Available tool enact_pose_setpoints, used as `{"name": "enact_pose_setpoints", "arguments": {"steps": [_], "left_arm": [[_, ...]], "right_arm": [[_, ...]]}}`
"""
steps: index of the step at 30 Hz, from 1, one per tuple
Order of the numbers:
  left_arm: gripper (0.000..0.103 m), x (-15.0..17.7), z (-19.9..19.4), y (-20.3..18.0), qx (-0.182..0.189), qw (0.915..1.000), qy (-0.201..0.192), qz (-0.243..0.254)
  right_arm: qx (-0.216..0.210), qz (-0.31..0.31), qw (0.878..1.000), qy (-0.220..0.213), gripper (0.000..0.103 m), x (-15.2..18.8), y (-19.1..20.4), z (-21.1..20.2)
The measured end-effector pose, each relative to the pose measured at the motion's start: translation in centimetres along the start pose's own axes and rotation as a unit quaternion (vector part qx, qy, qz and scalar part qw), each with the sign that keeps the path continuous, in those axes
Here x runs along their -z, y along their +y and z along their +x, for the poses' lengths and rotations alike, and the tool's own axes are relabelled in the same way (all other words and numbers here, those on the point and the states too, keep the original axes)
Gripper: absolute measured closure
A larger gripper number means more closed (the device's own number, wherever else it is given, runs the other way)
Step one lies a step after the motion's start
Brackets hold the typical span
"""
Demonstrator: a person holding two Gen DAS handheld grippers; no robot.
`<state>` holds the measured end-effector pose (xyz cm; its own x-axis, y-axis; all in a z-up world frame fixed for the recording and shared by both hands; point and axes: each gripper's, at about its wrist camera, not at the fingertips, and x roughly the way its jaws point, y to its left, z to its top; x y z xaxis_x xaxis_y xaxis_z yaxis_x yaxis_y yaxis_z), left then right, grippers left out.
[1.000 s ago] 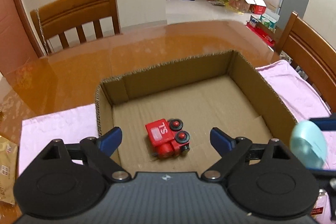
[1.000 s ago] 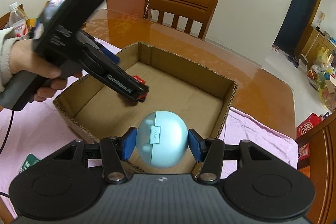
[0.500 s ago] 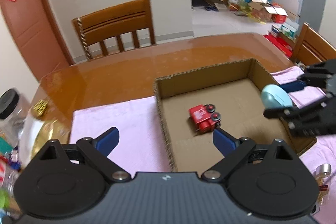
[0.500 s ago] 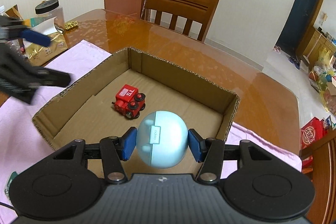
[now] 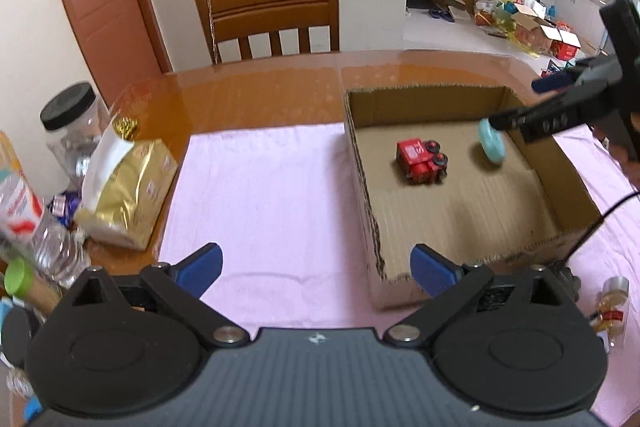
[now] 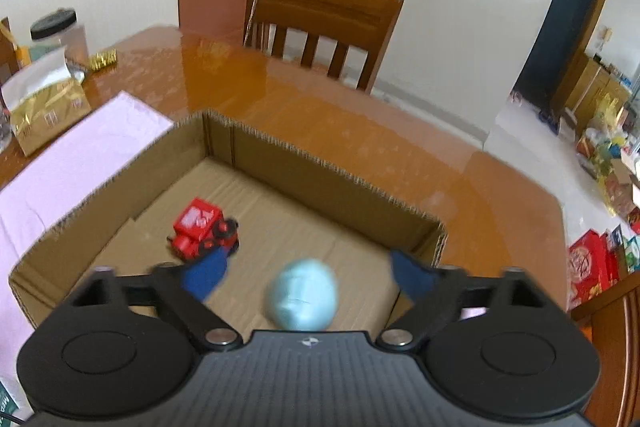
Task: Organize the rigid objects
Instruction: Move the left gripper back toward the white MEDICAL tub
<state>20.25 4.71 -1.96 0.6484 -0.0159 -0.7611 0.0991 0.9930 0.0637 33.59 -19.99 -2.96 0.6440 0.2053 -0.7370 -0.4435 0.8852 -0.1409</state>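
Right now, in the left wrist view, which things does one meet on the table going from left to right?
Clear jar with black lid → gold packet → pink cloth → red toy train → pale blue case → right gripper

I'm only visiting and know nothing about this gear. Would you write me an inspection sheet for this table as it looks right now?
Surface: glossy wooden table, pink cloth under a cardboard box.
Job's things: red toy train on the box floor; pale blue case blurred, loose between the pads.
Clutter: gold packet, black-lidded jar, bottles at the left edge.
Claws: left claw open, empty; right claw just opened.
Cables: black cord.
Surroundings: wooden chair, door, cluttered room beyond.
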Motion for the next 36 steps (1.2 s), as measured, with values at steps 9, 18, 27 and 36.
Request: {"name": "enact_pose_setpoints", "arguments": {"steps": [9,18,27,36], "left_arm": [[0.003,2.8,-0.7,0.6,-0.011,0.9999,0.005,-0.003],[0.003,5.6,-1.8,1.3,-0.020,0.9998,-0.007,0.000],[0.003,8.7,-2.5,1.1,0.003,0.9999,-0.013,-0.002],[0.003,10.6,-3.8,1.8,0.001,0.9997,-0.016,0.017]], "right_arm": [[0.014,0.012,1.000,0.004,0.000,1.3,1.4,-3.0],[0.043,0.026,0.998,0.034,0.000,6.5,4.5,-6.5],[0.067,0.086,0.992,0.058,0.000,12.4,9.6,-10.4],[0.070,0.082,0.991,0.078,0.000,15.1,15.8,-11.6]]}}
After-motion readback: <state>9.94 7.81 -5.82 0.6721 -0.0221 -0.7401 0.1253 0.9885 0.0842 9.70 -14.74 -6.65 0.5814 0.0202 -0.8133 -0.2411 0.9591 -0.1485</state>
